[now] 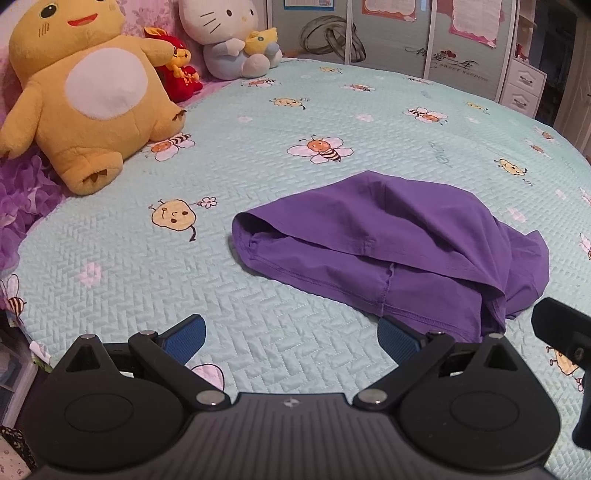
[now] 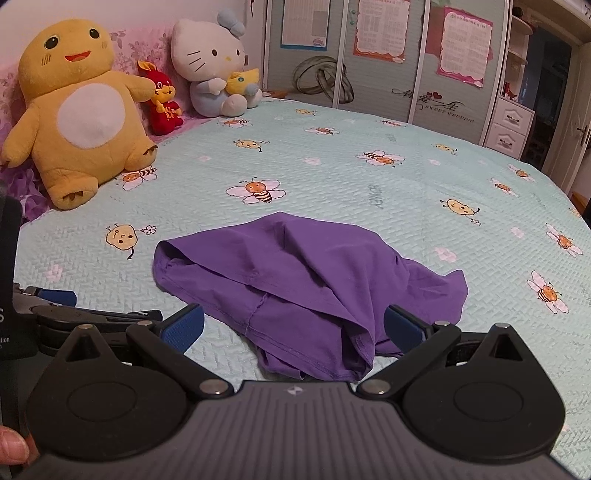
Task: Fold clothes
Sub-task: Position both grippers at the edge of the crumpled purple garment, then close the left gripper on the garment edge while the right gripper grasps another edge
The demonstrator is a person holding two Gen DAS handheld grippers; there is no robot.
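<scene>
A purple garment lies crumpled on the bed, towards its near edge and well away from the headboard end, partly doubled over so that an upper layer drapes across a lower one with a stitched hem showing along the near side. The left tongs hang released over the quilt just short of that hem, blue pads spread wide; the right-hand pad sits at the garment's near corner, though contact cannot be told, and the left-hand pad is over bare quilt. The right tongs are also released, their fingers standing either side of the garment's near edge, with cloth lying between them and nothing pinched. In the right wrist view the left tool shows at the left border, and a fingertip appears in the bottom left corner. At the headboard end of the bed sit a yellow plush, a small red plush and a white cat plush. Beyond the far edge stands a wardrobe with posters on its doors.
</scene>
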